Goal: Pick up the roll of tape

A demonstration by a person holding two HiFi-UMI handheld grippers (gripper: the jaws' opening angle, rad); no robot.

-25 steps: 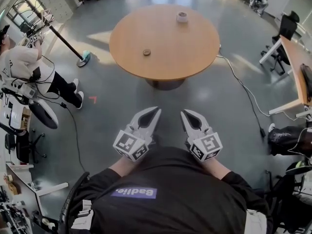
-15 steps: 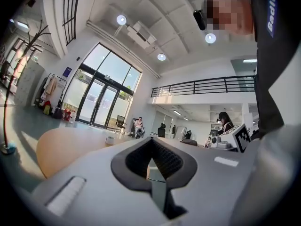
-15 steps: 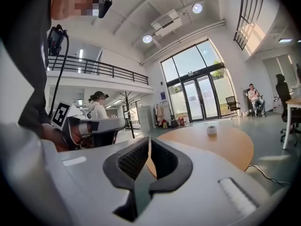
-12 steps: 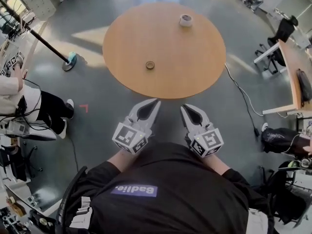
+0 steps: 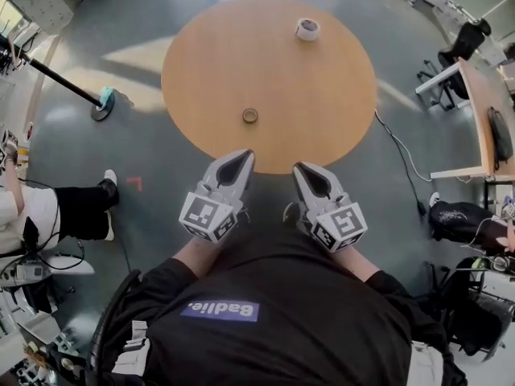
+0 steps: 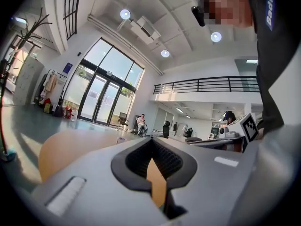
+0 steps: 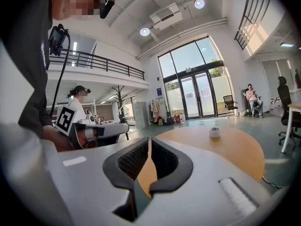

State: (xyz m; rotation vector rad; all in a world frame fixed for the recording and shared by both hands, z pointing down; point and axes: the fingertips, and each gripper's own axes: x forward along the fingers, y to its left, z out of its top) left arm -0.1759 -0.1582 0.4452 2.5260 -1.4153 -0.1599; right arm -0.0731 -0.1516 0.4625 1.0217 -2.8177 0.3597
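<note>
White, light and stiff by its look, the roll of tape [image 5: 306, 29] sits near the tabletop's [image 5: 233, 55] far edge, best pinched across its wall through the core, while my left gripper [image 5: 242, 156] and right gripper [image 5: 300, 168] hang clenched on nothing at the near edge.

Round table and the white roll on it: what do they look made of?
Round table: likely wood or laminate; smooth tan top, faint sheen. White roll: probably paper or plastic tape; pale ring with open core, too small to settle.
</note>
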